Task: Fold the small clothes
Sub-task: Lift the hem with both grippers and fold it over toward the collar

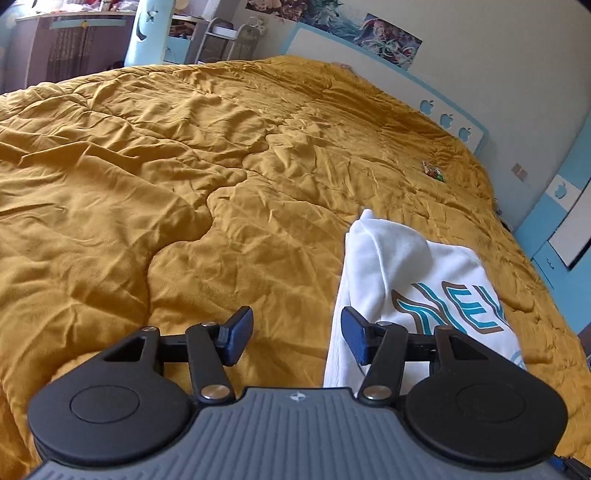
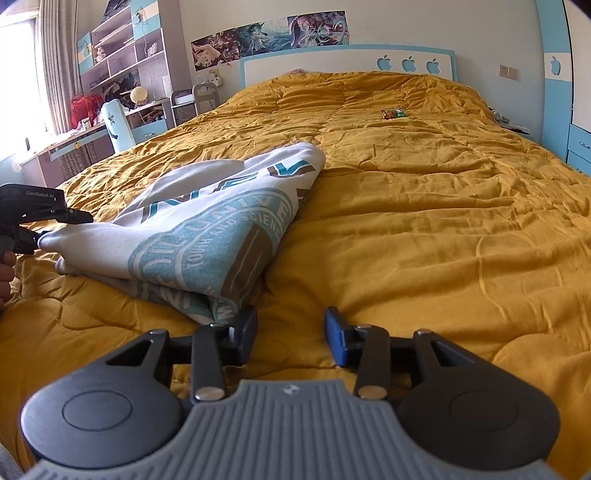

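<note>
A: Shirt (image 2: 207, 221) folded on yellow quilt (image 2: 424, 221), lying at ten o'clock from right gripper (image 2: 290, 338). Grip?
B: None. Both sets of jaws apart, empty; left gripper (image 1: 297, 338) beside the shirt's edge.
A: Reason?
B: Probably let go so the fold settles flat.

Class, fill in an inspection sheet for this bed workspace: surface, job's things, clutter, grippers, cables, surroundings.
Surface: mustard quilt, wrinkled, covers the bed.
Job's things: white shirt with teal print, folded, lying on the quilt.
Clutter: small wrappers near the headboard.
Grippers: left gripper open, nothing between its pads, shirt beside it; right gripper open, the shirt's edge by one finger.
Cables: nothing seen.
Surroundings: shelves, desk, posters, blue cabinets.
</note>
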Demonstrator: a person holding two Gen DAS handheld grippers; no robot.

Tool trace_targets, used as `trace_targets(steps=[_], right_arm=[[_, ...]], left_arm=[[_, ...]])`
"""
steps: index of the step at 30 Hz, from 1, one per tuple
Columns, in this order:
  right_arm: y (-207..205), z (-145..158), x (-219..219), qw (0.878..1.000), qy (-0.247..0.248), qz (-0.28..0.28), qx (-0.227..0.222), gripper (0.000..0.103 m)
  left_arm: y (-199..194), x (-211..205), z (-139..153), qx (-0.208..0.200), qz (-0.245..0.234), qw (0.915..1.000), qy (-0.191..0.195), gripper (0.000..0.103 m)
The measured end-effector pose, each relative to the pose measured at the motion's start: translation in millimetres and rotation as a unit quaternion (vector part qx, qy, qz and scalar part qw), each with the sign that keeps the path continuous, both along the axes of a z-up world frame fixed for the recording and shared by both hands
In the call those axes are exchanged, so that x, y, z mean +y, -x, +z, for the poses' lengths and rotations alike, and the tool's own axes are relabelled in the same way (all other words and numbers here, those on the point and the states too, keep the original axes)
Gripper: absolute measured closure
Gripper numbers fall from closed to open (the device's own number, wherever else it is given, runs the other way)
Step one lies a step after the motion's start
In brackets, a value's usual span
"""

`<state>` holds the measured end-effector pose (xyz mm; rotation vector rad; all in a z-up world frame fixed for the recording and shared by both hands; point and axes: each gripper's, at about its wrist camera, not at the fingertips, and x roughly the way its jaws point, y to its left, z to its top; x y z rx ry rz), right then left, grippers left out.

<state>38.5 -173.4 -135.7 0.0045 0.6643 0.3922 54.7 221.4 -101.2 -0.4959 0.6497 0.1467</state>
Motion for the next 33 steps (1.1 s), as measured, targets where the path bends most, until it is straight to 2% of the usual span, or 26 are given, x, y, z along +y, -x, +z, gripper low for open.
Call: trace_targets(steps=[2,3,4,6,8,9,11,12,13,14,15,17,18,20,21,22,23,25,27,29,31,33], right_arm=[[0.5,5.0,-12.1,0.999,-0.048,0.008,-0.004,0.059],[-0.4,8.2,-21.5,0.997,-0.081,0.005,-0.003,0.055],[-2.2,11.1,-31.2,0.993,-0.117,0.006,0.001,0.040],[-7.8,18.2,-49.3,0.982,-0.191,0.011,0.010,0.024],[-13.2,24.1,-59.8,0.971,-0.239,0.011,0.017,0.024],[-19.4,26.1,-64.4,0.964,-0.265,0.010,0.027,0.020],[-37.5,19.9,-70.1,0.945,-0.316,0.009,0.082,0.020],[-52.2,9.4,-73.4,0.924,-0.357,0.008,0.139,0.020],[-65.8,-3.4,-76.4,0.893,-0.404,0.005,0.196,0.021],[-76.7,-14.9,-79.5,0.863,-0.448,-0.005,0.234,0.021],[-83.7,-23.7,-83.3,0.838,-0.487,-0.018,0.248,0.021],[-96.3,-37.3,-88.5,0.795,-0.544,-0.036,0.266,0.022],[-103.7,-44.2,-89.6,0.776,-0.564,-0.045,0.280,0.022],[-117.2,-55.5,-86.5,0.752,-0.578,-0.060,0.311,0.023],[-123.7,-59.4,-82.9,0.748,-0.575,-0.064,0.325,0.025],[-130.2,-61.3,-78.7,0.749,-0.566,-0.066,0.338,0.028],[-136.7,-61.9,-73.1,0.755,-0.550,-0.070,0.350,0.030],[-149.9,-61.8,-59.6,0.775,-0.510,-0.068,0.367,0.034],[-160.6,-60.1,-44.6,0.786,-0.489,-0.062,0.374,0.034],[-168.2,-59.0,-32.9,0.788,-0.483,-0.057,0.377,0.033],[-178.4,-59.8,-20.3,0.793,-0.470,-0.054,0.383,0.032],[-188.1,-58.2,-7.2,0.802,-0.454,-0.047,0.385,0.031]], left_arm=[[0.7,13.2,2.6,0.003,-0.011,0.9992,0.039,0.035],[-0.2,22.7,0.3,0.009,-0.009,0.9963,0.085,0.035],[-4.3,32.6,-5.0,0.018,-0.015,0.9893,0.144,0.035],[-11.9,44.4,-13.8,0.024,-0.044,0.9733,0.224,0.035],[-23.8,48.5,-22.7,0.028,-0.072,0.9602,0.269,0.030],[-31.9,47.8,-27.7,0.042,-0.083,0.9552,0.281,0.030],[-52.2,45.0,-42.8,0.084,-0.103,0.9452,0.298,0.030],[-61.1,43.5,-52.0,0.102,-0.107,0.9404,0.306,0.030],[-68.0,43.0,-59.2,0.112,-0.110,0.9363,0.314,0.031],[-75.1,43.5,-67.2,0.121,-0.111,0.9309,0.326,0.034],[-80.0,46.2,-72.8,0.126,-0.106,0.9249,0.343,0.034],[-86.4,53.3,-81.4,0.125,-0.097,0.9090,0.386,0.035],[-89.3,57.9,-88.2,0.127,-0.092,0.8972,0.413,0.035],[-96.1,62.1,-99.2,0.141,-0.086,0.8790,0.447,0.036],[-99.4,63.3,-103.8,0.146,-0.085,0.8714,0.461,0.036],[-102.5,63.6,-107.8,0.148,-0.085,0.8644,0.473,0.036],[-105.7,63.5,-111.2,0.152,-0.086,0.8593,0.481,0.036],[-111.9,60.8,-115.9,0.159,-0.087,0.8535,0.489,0.036],[-117.0,56.6,-119.9,0.161,-0.081,0.8489,0.497,0.037],[-122.6,49.1,-120.3,0.160,-0.086,0.8496,0.495,0.038],[-127.1,40.9,-117.2,0.164,-0.094,0.8566,0.480,0.039],[-130.4,34.6,-109.2,0.167,-0.103,0.8671,0.458,0.039]])
